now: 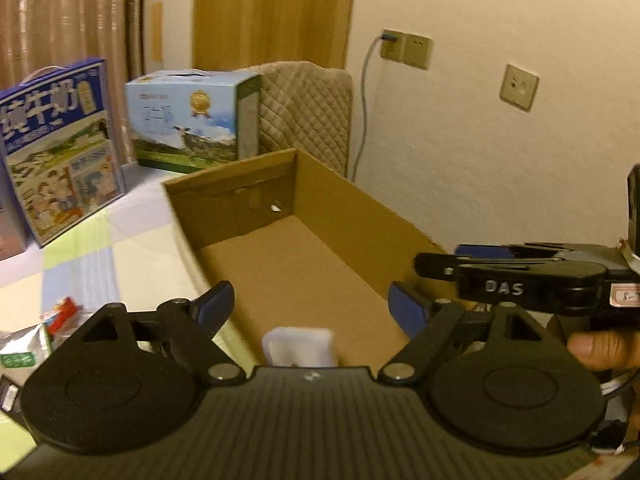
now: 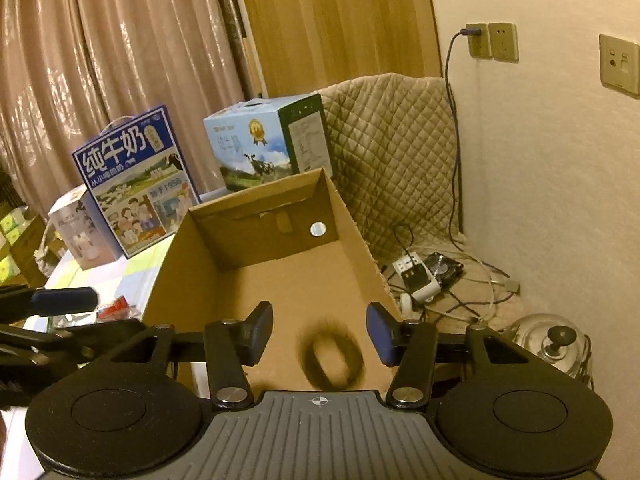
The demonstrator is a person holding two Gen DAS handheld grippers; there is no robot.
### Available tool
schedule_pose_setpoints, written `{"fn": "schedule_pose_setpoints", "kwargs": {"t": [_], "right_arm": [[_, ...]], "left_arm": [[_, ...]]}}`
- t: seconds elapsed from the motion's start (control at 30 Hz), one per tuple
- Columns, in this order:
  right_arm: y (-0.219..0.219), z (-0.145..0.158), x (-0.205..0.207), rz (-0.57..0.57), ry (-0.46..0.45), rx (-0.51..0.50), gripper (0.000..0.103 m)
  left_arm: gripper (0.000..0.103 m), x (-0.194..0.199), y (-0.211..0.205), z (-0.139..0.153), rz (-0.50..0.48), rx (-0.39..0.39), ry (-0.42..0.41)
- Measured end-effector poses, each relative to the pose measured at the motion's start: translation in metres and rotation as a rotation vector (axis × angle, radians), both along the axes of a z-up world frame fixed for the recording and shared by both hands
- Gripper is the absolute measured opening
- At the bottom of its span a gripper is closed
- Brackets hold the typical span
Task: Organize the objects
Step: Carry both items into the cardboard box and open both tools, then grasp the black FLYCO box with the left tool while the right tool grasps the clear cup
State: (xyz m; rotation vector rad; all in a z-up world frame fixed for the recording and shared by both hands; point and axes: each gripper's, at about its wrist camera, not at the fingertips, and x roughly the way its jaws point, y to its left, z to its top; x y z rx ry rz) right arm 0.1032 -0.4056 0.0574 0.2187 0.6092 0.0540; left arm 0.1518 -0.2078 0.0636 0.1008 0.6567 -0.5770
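Observation:
An open cardboard box (image 1: 344,204) (image 2: 352,216) lies lengthwise ahead of both grippers. My left gripper (image 1: 311,307) is open above its near end, with a white rectangular object (image 1: 299,346) lying in the box just below the fingers. My right gripper (image 2: 320,332) is open too, and a blurred black ring (image 2: 334,360) is in the box between and below its fingers, touching neither. The right gripper also shows in the left wrist view, side-on at the right (image 1: 440,264), held by a hand (image 1: 600,350).
Two milk cartons (image 2: 136,184) (image 2: 268,144) stand beyond the box on a pastel checked cloth (image 1: 100,248). Red and green packets (image 1: 60,316) lie left of the box. A quilted cover (image 2: 392,160), power strip and cables (image 2: 420,276) and a glass teapot (image 2: 556,344) sit to the right by the wall.

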Motion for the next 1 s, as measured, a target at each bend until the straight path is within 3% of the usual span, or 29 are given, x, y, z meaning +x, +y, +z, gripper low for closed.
{"fn": "schedule_pose_setpoints", "kwargs": {"t": [0.2,0.43,0.77,1.0], "right_arm": [[0.002,0.01,-0.014,-0.022,-0.031,0.024,0.059],[0.027,0.027,-0.033,0.014,-0.056,0.045,0.06],[0.114,0.042,-0.057,0.221,-0.1,0.025,0.06],[0.162,0.032,-0.059,0.33,-0.072,-0.016,0.06]], "left_arm": [[0.083,-0.015,0.045,0.008,0.092,-0.002,-0.002],[0.089,-0.051,0.106,0.013,0.21,0.019,-0.014],[0.091,-0.101,0.198,0.012,0.412,0.067,-0.007],[0.093,-0.112,0.234,0.007,0.466,0.073,0.009]]}}
